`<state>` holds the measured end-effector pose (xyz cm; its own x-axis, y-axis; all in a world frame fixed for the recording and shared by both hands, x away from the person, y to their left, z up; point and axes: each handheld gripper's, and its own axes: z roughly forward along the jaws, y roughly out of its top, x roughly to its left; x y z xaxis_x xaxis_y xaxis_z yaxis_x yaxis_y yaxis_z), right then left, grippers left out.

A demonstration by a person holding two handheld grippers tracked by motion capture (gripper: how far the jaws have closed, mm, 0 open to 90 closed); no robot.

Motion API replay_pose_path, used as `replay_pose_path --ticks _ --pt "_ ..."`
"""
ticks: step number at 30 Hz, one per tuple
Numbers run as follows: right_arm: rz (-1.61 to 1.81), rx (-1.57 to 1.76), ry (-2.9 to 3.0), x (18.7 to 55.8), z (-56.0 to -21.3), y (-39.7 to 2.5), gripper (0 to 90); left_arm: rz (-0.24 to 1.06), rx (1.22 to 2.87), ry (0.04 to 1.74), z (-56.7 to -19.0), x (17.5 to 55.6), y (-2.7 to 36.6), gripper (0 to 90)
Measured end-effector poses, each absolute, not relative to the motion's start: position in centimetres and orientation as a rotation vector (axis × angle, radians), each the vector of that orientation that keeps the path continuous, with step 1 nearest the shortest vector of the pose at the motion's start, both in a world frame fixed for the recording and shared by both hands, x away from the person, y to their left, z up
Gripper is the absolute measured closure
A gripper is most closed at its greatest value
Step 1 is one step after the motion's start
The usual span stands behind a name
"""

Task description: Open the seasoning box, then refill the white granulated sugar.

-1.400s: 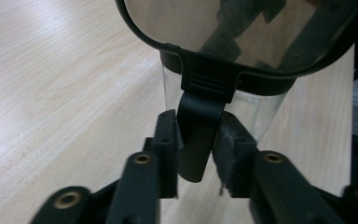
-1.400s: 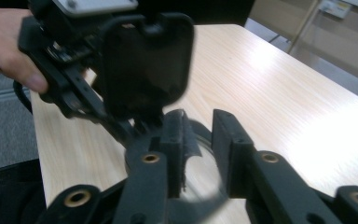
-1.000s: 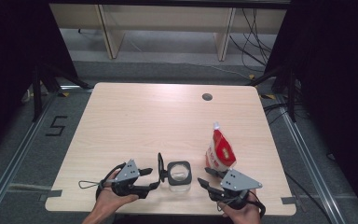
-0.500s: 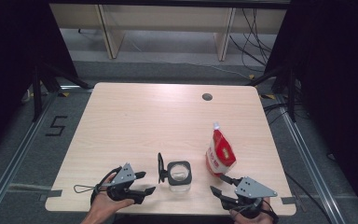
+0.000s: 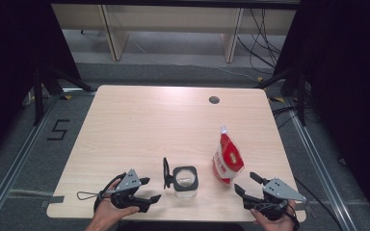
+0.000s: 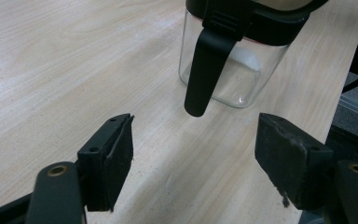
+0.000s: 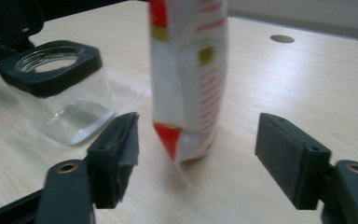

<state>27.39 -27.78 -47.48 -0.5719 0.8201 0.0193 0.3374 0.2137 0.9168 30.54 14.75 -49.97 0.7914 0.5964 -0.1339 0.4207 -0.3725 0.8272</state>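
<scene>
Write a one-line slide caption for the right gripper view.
Open right gripper faces an upright red-and-white pouch, with an open clear jar beside it on the wooden table.

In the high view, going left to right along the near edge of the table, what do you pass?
Left claw → hinged black lid standing open → clear square jar with black collar → red and white standing pouch → right claw.
</scene>
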Motion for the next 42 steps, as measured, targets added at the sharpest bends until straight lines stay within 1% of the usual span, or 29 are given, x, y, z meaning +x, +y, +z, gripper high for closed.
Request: replay_pose_path --ticks 5,7,12,14,15,16,22,24,26,31,33,34,36,40,42 --pt "1.328 1.061 2.004 27.4 -47.5 -27.7 25.6 0.235 2.029 0.761 -50.0 30.9 14.8 24.1" --pt "1.327 1.043 2.014 27.5 -47.6 -27.6 24.6 0.223 2.013 0.79 -50.1 30.7 14.7 23.7" --pt "1.316 1.095 2.028 27.7 -47.8 -26.8 22.7 0.225 2.006 0.797 -50.2 30.7 14.6 22.2" --pt "1.323 1.051 2.036 28.4 -48.0 -26.6 22.4 0.239 2.029 0.759 -50.2 30.9 14.7 22.1" --pt "1.331 1.07 2.035 28.5 -48.0 -26.5 22.2 0.217 2.015 0.781 -50.2 30.7 14.6 22.1" --pt "1.323 1.108 2.035 28.5 -48.1 -26.2 22.0 0.222 2.018 0.775 -50.1 30.7 14.6 22.2" --pt "1.343 1.041 2.027 29.9 -48.3 -26.0 21.5 0.225 2.016 0.775 -50.1 30.8 14.6 22.0" --pt "1.353 1.104 2.026 29.8 -48.2 -25.8 21.3 0.222 2.007 0.784 -50.2 30.7 14.5 22.0" --pt "1.362 1.077 2.037 30.3 -48.3 -25.8 20.7 0.228 2.012 0.778 -50.2 30.8 14.5 22.0" --pt "1.343 1.077 2.034 31.1 -48.5 -25.4 22.5 0.228 2.01 0.756 -50.2 30.7 14.3 21.9" --pt "1.345 1.077 2.036 31.7 -48.6 -25.1 22.6 0.24 2.033 0.75 -50.2 30.5 14.5 22.0" --pt "1.365 1.074 2.044 31.9 -48.7 -25.0 23.0 0.268 2.05 0.719 -50.3 30.5 14.6 21.9" --pt "1.374 1.06 2.056 32.1 -48.6 -24.8 25.8 0.246 2.029 0.759 -50.3 30.4 14.5 22.0" --pt "1.346 1.07 2.044 32.5 -48.7 -24.4 25.8 0.237 2.036 0.757 -50.3 30.4 14.3 22.0" --pt "1.36 1.075 2.048 32.5 -48.7 -24.2 31.8 0.244 2.045 0.749 -50.4 30.4 14.3 22.0"
